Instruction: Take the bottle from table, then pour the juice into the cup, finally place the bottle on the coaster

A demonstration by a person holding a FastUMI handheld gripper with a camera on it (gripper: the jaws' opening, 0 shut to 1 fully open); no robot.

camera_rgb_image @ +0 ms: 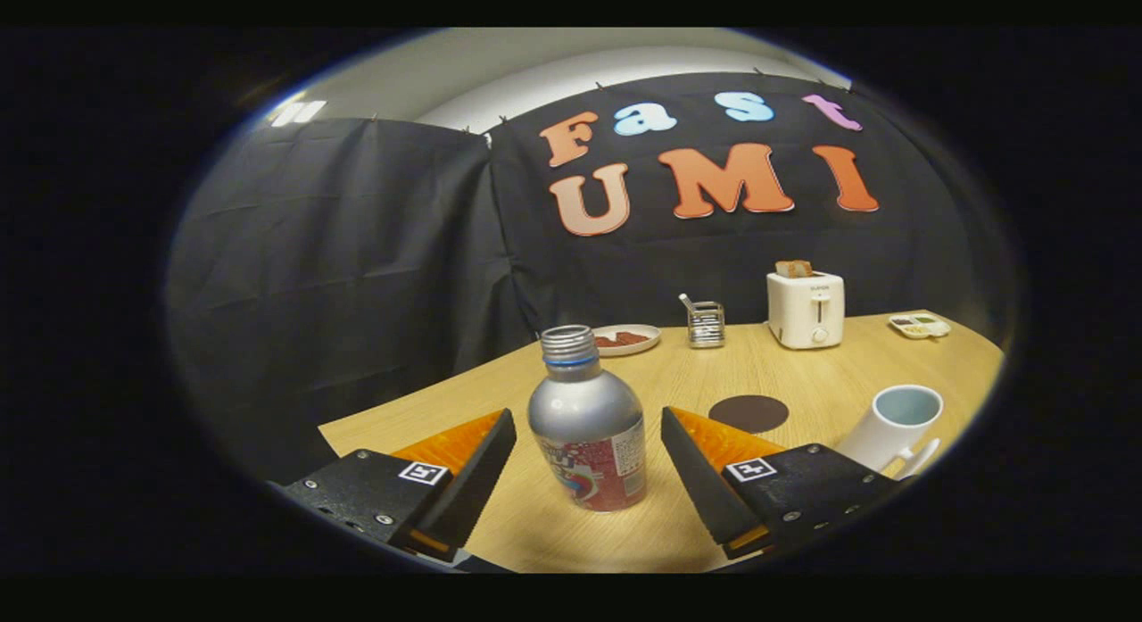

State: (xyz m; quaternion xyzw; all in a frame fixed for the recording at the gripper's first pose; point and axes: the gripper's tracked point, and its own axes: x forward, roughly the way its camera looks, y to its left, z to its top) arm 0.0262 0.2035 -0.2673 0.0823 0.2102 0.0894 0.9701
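Bottle (587,421): silver metal, capless, threaded neck with a blue ring, red printed label round its lower body; upright on the table, near the edge closest to the gripper, standing between the two fingers.
Gripper (589,452): spread wide, one finger to each side of the bottle, a clear gap of bare table between each inner face and the bottle; neither finger touches it.
Coaster (748,413): dark round disc lying flat on the table, just beyond the right finger, between the bottle and the cup, and apart from both.
Cup (895,426): white mug with a pale blue inside, close to the table's right edge, beside the right finger's body; it looks tilted in this fisheye view, its handle toward the near side; whether anything is in it cannot be told.
Table (803,372): light wood grain, its back edge against the black cloth wall.
Toaster (806,310): white, at the back edge, a slice of bread sticking up from its slot.
Wire holder (706,325): small metal rack, just left of the toaster along the back edge.
Plate (626,339): shallow, with something reddish on it, at the back edge behind the bottle.
Small tray (920,325): pale, divided, at the far right corner; its contents are too small to tell.
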